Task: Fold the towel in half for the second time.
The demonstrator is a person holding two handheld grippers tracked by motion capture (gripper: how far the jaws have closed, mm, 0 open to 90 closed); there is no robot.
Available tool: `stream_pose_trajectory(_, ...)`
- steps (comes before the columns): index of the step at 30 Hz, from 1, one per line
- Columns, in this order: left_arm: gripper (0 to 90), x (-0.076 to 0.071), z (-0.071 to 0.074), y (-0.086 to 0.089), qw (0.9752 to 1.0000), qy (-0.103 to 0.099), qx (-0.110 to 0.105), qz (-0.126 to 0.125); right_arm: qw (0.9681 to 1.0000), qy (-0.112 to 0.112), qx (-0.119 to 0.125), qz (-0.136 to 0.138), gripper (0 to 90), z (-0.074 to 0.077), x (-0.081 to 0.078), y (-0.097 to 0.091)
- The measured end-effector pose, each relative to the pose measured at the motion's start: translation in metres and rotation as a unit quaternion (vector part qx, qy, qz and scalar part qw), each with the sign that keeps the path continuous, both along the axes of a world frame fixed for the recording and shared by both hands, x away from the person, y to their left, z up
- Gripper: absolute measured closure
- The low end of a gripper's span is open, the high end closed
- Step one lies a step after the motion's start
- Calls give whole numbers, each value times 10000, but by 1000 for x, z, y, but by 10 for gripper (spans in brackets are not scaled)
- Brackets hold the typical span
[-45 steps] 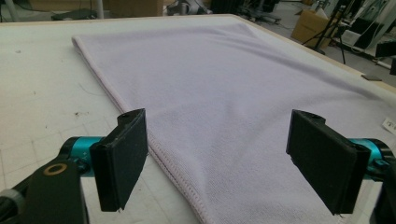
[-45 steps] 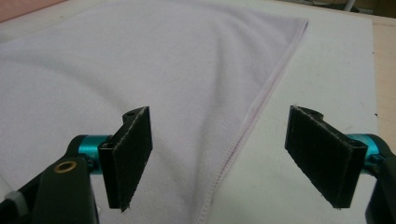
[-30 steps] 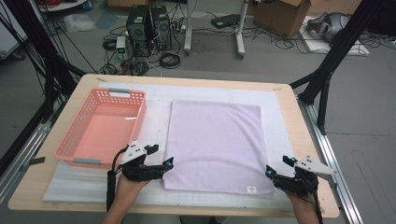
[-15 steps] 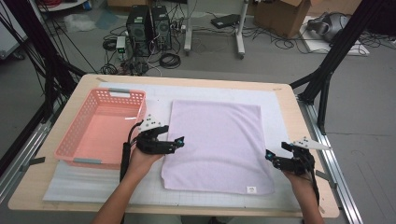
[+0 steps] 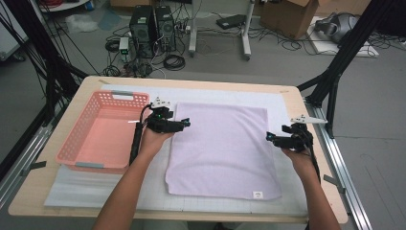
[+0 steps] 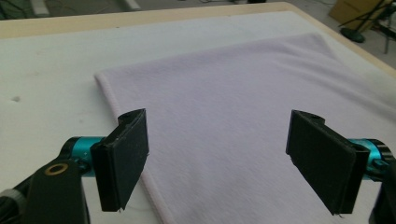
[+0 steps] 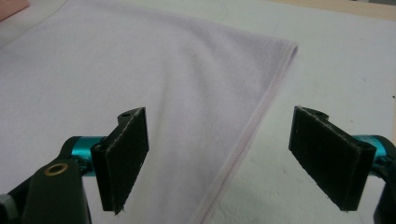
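Wooden table (image 5: 306, 201), covered w/ a white mat (image 5: 225, 93); grid lines visible on mat's near part. Pink basket (image 5: 76, 160) at left of mat, apparently empty. Lilac towel (image 5: 222, 148) spread flat at mat's centre, unfolded, four corners out, only slight ripples.

Left gripper (image 5: 186, 123) at towel's left edge, toward far-left corner. Jaws wide apart, having just closed a little; in left gripper view, towel's hem (image 6: 149, 196) runs up between the pads, nothing pinched, cloth lying on mat beneath. Right gripper (image 5: 269, 137) at towel's right edge, roughly mid-length, short of far-right corner. Jaws likewise spread wide; in right gripper view, hem (image 7: 252, 123) passes between the pads w/ far corner ahead, nothing clamped.

Progress, judged from layout: early stage. Probably a fold-and-stow job w/ basket as destination, though that's a guess. Done so far: towel laid out, both grippers brought to opposite edges. Left to do: reach the far corners, close on them, lift, fold, repeat as needed, then place.

Writing: small white tag (image 5: 257, 195) sewn near towel's near-right corner, w/ a dark mark on it — too small to read. No other brand or label legible on basket, mat or grippers.
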State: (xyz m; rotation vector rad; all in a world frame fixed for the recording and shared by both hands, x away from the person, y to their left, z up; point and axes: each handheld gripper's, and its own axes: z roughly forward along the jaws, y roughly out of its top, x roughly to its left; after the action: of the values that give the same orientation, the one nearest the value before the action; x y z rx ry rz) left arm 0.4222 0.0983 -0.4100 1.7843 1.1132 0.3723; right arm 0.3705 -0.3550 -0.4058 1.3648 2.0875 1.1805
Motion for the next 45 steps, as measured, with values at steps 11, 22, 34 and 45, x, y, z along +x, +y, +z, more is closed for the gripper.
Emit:
stream_pose_trajectory(11, 257, 35, -24, -3, 9978, 425, 340, 384, 9983, 480, 18, -321, 221, -34, 42, -3)
stream_pose_trajectory(22, 297, 48, -37, -7, 9935, 501, 949, 383, 9959, 645, -423, -464, 318, -36, 62, 10)
stream_pose_trajectory(34, 545, 43, -38, -9, 9937, 305, 1041, 280, 9961, 602, -531, -363, 798, -37, 63, 18)
stream_pose_trajectory(45, 839, 36, -22, -8, 9979, 260, 379, 460, 9978, 423, -77, -504, 856, -30, 59, 11)
